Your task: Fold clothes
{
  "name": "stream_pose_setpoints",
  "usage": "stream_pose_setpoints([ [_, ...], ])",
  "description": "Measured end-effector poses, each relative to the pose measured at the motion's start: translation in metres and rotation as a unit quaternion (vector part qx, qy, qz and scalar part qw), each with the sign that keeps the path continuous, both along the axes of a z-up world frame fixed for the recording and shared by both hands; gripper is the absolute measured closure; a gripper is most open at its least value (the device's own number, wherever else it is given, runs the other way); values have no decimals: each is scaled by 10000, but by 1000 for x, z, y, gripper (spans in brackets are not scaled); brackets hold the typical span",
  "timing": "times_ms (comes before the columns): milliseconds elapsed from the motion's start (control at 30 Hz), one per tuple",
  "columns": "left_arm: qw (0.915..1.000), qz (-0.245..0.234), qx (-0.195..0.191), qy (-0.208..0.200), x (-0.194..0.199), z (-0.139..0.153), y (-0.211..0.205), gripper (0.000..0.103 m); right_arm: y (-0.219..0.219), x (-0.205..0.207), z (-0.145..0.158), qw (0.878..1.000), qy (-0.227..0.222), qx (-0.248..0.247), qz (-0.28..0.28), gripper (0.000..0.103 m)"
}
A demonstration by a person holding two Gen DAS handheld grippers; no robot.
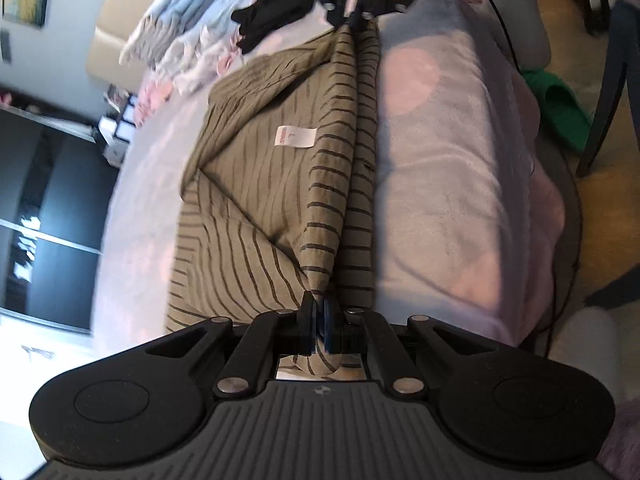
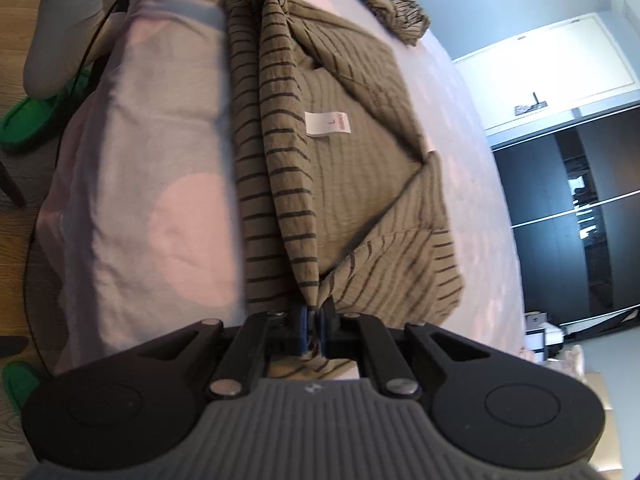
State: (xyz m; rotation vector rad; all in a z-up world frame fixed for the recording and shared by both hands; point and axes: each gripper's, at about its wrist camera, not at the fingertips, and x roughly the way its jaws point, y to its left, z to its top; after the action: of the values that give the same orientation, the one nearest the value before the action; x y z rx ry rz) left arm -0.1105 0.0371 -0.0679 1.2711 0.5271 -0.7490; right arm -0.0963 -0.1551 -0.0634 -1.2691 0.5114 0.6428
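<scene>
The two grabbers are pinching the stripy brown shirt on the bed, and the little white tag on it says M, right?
Almost. Both the left gripper and the right gripper are shut on the stripy brown shirt lying on the bed. But the white tag reads L, not M. The right wrist view shows the letter most clearly.

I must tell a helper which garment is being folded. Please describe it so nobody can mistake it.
On the bed, between the left hand-held gripper and right hand-held gripper, lies the olive shirt. Only it has thin dark stripes and a white label; the clothes pile is pastel and black.
</scene>
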Motion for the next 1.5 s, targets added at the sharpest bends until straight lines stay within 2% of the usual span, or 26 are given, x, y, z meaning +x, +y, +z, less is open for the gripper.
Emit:
stream_pose_setpoints([
  [67, 9998, 91, -66, 181, 4, 0, 0, 101, 0, 2, -3, 10000, 63, -8, 1, 95],
  [133, 9992, 175, -110, 346, 7, 1, -1, 100, -1, 3, -3, 9999, 127, 5, 2, 91],
  [200, 9981, 297, -185, 503, 9, 4, 0, 95, -3, 5, 1, 9998, 183, 19, -7, 87],
  [267, 9967, 414, -312, 617, 9, 11, 2, 77, -6, 6, 8, 9996, 285, 50, -62, 74],
  [300, 9955, 492, -451, 680, 8, 16, 3, 73, -8, 6, 13, 9993, 352, 101, -107, 63],
  [333, 9938, 570, -595, 741, 8, 22, 5, 67, -10, 4, 19, 9989, 416, 172, -161, 57],
  [400, 9897, 725, -882, 864, 7, 33, 8, 63, -15, 4, 32, 9973, 508, 427, -326, 53],
  [467, 9811, 978, -1377, 949, 7, 50, 13, 60, -20, 6, 47, 9940, 559, 775, -531, 49],
  [567, 9581, 1468, -2197, 1106, 24, 68, 24, 55, -26, 16, 67, 9824, 679, 1464, -945, 49],
  [633, 9374, 1789, -2734, 1205, 35, 81, 31, 54, -29, 25, 75, 9690, 795, 1949, -1297, 49],
  [700, 9126, 2102, -3258, 1299, 46, 93, 39, 54, -31, 38, 80, 9534, 946, 2365, -1618, 49],
  [833, 8772, 2836, -3606, 1420, 74, 90, 50, 54, -39, 57, 79, 9205, 1217, 2950, -2257, 49],
  [967, 8177, 3617, -4145, 1694, 100, 83, 73, 53, -55, 79, 74, 8817, 1516, 3443, -2847, 48],
  [1033, 7976, 3856, -4289, 1766, 111, 77, 82, 53, -64, 93, 69, 8606, 1664, 3635, -3156, 47],
  [1100, 7834, 4044, -4361, 1803, 122, 70, 90, 53, -73, 106, 63, 8350, 1833, 3864, -3462, 47],
  [1200, 7580, 4254, -4487, 2077, 135, 57, 99, 53, -89, 123, 54, 7878, 2134, 4304, -3853, 46],
  [1300, 7381, 4365, -4618, 2267, 140, 45, 109, 52, -103, 135, 46, 7432, 2401, 4700, -4113, 45],
  [1400, 7288, 4379, -4651, 2464, 144, 35, 112, 52, -108, 143, 37, 7177, 2622, 4888, -4210, 44],
  [1433, 7257, 4383, -4661, 2529, 145, 32, 113, 52, -108, 145, 35, 7131, 2660, 4912, -4237, 43],
  [1500, 7269, 4392, -4610, 2572, 146, 27, 113, 53, -107, 150, 30, 7104, 2695, 4886, -4289, 41],
])
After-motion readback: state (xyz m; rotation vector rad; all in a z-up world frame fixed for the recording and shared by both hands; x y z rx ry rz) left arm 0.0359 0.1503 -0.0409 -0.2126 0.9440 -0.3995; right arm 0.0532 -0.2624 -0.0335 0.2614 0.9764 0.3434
